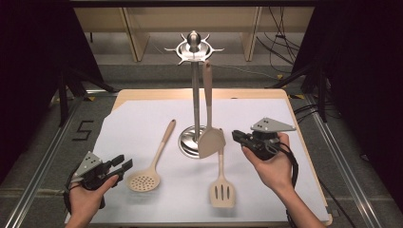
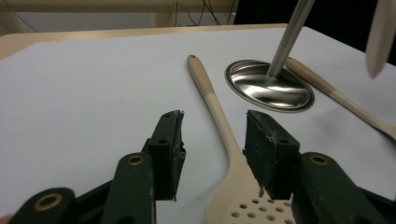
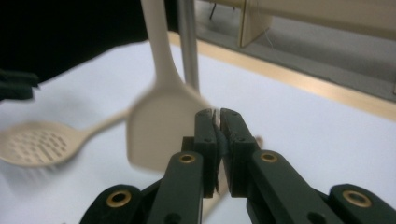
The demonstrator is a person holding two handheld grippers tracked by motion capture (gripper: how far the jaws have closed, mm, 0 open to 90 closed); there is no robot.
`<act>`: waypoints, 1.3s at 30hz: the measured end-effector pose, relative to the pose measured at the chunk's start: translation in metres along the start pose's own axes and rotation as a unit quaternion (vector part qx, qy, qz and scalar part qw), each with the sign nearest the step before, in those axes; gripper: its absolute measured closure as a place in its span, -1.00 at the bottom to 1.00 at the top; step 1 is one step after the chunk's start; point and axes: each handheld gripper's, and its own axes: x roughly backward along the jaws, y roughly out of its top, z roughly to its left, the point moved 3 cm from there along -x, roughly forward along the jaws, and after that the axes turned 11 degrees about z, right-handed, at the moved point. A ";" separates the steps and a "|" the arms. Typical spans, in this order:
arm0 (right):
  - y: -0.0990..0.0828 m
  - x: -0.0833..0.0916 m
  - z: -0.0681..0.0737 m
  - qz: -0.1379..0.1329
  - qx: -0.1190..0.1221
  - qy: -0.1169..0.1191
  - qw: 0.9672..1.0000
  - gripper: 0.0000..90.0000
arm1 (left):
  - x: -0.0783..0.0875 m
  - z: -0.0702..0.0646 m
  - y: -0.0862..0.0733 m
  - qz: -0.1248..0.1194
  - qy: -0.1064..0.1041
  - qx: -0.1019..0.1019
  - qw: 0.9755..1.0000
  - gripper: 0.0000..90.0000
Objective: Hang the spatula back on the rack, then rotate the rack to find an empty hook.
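Note:
A steel utensil stand (image 1: 195,95) rises from its round base (image 2: 268,86) mid-table. A beige solid turner (image 1: 209,137) hangs from it, blade near the base. Flat on the white sheet lie a beige perforated skimmer (image 1: 142,182) and a slotted spatula (image 1: 222,192). My left gripper (image 1: 122,164) is open at the lower left; in the left gripper view (image 2: 214,126) the skimmer's handle (image 2: 210,93) runs between the jaws, untouched. My right gripper (image 1: 236,136) points left, just right of the hanging turner (image 3: 159,126). Its jaws (image 3: 217,114) stand together with nothing visibly gripped.
A white paper sheet (image 1: 142,123) covers most of the wooden table (image 1: 294,123). The slotted spatula's handle (image 2: 336,95) lies just right of the stand base. Dark curtains and cables flank the table; shelving stands behind.

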 end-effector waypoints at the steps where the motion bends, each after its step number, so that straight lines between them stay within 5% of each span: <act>1: -0.008 -0.004 -0.003 0.003 -0.005 0.002 1.000 0.88 | 0.001 0.000 0.000 -0.001 0.001 0.001 1.000 0.26; 8: -0.049 -0.020 -0.025 0.042 -0.035 -0.016 0.998 0.81 | 0.003 -0.003 0.003 -0.010 0.002 -0.004 1.000 0.38; 15: -0.067 -0.022 -0.045 0.042 -0.052 -0.031 0.997 0.72 | 0.005 -0.002 0.004 -0.015 0.009 -0.011 1.000 0.46; 16: -0.072 -0.020 -0.049 0.044 -0.071 -0.040 0.996 0.72 | 0.005 -0.002 0.004 -0.016 0.009 -0.011 1.000 0.46; 22: -0.081 -0.018 -0.054 0.050 -0.093 -0.045 0.993 0.68 | 0.004 -0.004 0.003 -0.016 0.006 -0.014 1.000 0.46; 27: -0.083 -0.016 -0.060 0.042 -0.074 -0.058 0.995 0.67 | 0.006 -0.006 0.004 -0.021 0.009 -0.018 1.000 0.47; 34: -0.083 -0.016 -0.060 0.047 -0.082 -0.051 0.994 0.65 | 0.009 -0.006 0.005 -0.027 0.010 -0.022 0.999 0.51; 39: -0.083 -0.019 -0.062 0.043 -0.081 -0.047 0.995 0.63 | 0.012 -0.013 0.012 -0.034 -0.009 -0.021 0.999 0.67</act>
